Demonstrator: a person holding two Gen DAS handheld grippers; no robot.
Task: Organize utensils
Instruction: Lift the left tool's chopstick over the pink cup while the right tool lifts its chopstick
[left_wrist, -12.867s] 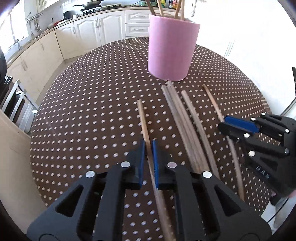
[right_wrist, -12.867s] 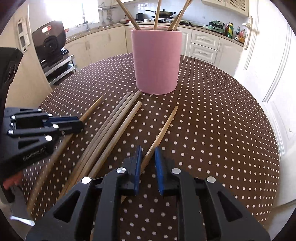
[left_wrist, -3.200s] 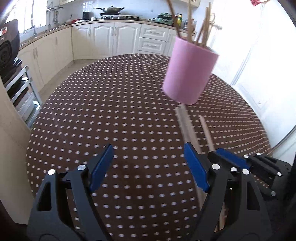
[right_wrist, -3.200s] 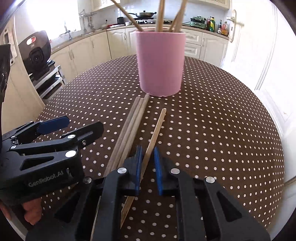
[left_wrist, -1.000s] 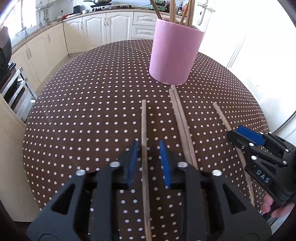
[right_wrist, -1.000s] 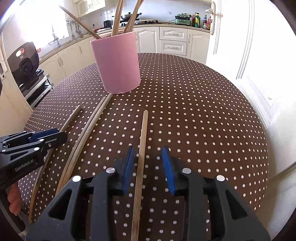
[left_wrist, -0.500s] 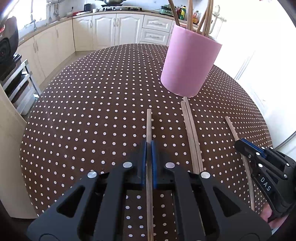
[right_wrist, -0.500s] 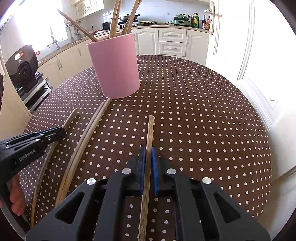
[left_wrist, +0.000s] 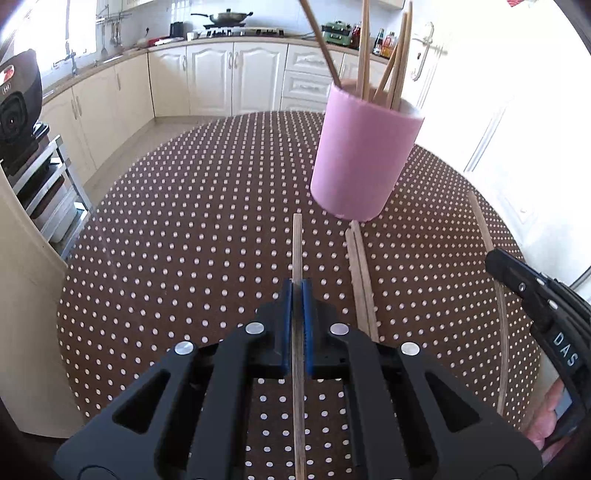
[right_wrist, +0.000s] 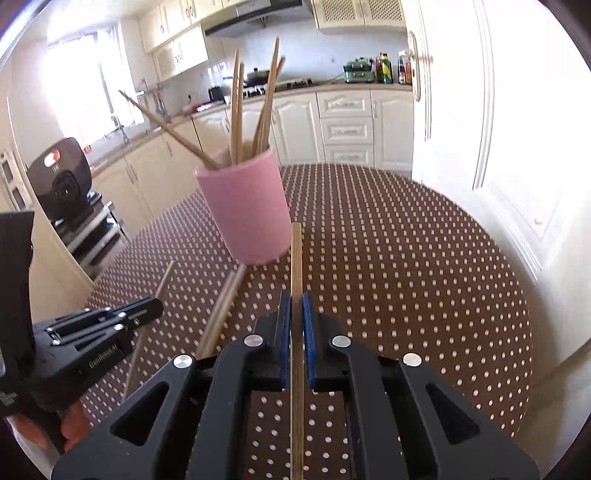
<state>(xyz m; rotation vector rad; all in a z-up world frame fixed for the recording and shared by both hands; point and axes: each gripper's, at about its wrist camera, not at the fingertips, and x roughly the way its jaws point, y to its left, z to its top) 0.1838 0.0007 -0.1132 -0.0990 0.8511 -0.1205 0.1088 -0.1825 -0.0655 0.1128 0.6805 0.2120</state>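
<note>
Your left gripper is clamped tight on a chopstick, blue pads pinching it around its middle, with the far end sticking out over the polka-dot table toward the pink cup. Your right gripper is doing the same thing with its own stick, jaws closed right on it, and that one looks lifted, its tip sitting in front of the lower right edge of the cup in the right wrist view.

The pink cup stands at the far side of the table with a handful of chopsticks in the cup leaning every which way, one angled hard left.

Two loose chopsticks lie side by side, touching, between your two grippers, their far ends right at the base of the cup. From the right wrist camera you can see your left gripper off at the near left, low over the table.
</note>
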